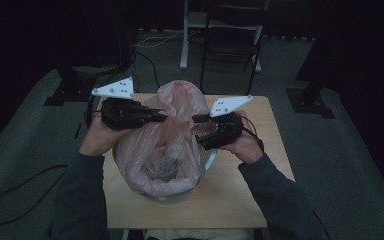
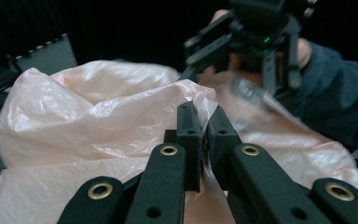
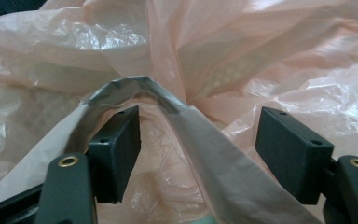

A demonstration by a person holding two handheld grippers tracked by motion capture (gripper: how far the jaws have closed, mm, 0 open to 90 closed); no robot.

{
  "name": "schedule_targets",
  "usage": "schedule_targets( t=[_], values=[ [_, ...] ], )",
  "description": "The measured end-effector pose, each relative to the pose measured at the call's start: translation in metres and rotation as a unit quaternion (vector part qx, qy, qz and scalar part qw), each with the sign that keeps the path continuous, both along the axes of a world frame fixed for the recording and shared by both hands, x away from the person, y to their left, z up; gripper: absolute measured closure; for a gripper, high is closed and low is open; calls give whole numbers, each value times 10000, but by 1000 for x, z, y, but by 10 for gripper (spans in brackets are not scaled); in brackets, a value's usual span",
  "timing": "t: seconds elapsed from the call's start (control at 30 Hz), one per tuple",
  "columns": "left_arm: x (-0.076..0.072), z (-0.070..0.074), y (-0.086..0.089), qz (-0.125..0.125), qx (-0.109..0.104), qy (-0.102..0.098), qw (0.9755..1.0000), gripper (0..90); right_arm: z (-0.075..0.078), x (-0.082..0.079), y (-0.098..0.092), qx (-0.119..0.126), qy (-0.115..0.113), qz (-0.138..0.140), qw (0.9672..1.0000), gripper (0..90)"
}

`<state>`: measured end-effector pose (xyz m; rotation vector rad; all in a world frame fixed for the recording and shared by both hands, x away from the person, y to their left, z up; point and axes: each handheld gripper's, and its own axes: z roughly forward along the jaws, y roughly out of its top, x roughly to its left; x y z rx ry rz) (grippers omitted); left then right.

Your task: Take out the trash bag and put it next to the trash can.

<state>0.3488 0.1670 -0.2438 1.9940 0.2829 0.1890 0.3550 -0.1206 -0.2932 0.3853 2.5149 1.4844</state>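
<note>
One pinch is all I have: my left gripper [image 2: 204,122] clamps the pink bag [image 1: 145,150] lining the bin [image 1: 211,159] on the table [image 1: 230,200], my right gripper [image 3: 198,154] gapes, so its rim could slump.

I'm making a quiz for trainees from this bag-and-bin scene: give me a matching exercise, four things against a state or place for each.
Things:
1. left gripper
2. right gripper
3. pink plastic bag
4. table

States or places:
A. bears the bin with the bag in it
B. jaws wide apart, a strip of bag edge draped over one jaw
C. jaws pinched shut on a fold of the bag
D. lines the bin, its top pulled upward

Pairs: 1-C, 2-B, 3-D, 4-A
</note>
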Motion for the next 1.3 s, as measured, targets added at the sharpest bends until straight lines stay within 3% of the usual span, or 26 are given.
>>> schedule_targets(
  t=[0.27, 0.5, 0.57, 0.63, 0.67, 0.7, 0.77, 0.83, 1.13, 1.3],
  values=[
    [4, 1, -12, -224, -137, 108, 9996, 864, 4, 2, 22, -113, -119, 156, 9997, 270],
    [7, 1, -21, -436, -446, 296, 9976, 862, 5, 3, 38, -14, -187, 289, 9994, 282],
    [8, 1, -21, -512, -584, 346, 9964, 862, 4, 4, 41, -10, -171, 300, 9994, 349],
    [9, 1, -20, -567, -743, 416, 9948, 861, 3, 6, 43, 69, -101, 391, 9992, 507],
    [10, 0, -19, -581, -793, 440, 9942, 856, 3, 8, 44, 175, 22, 542, 9984, 689],
    [11, 0, -19, -571, -809, 451, 9941, 856, 3, 8, 44, 175, 22, 542, 9984, 689],
    [12, -2, -17, -512, -827, 476, 9941, 846, 2, 7, 46, 118, 27, 519, 9986, 853],
    [12, -3, -14, -435, -784, 453, 9949, 824, 1, 7, 47, 23, 27, 542, 9985, 891],
    [7, -1, 5, 2, -707, 297, 9971, 650, 0, 7, 40, -100, 0, 482, 9988, 897],
    [4, -2, 21, 214, -714, 257, 9969, 602, 3, 2, 30, 5, -10, 526, 9986, 896]
  ],
)
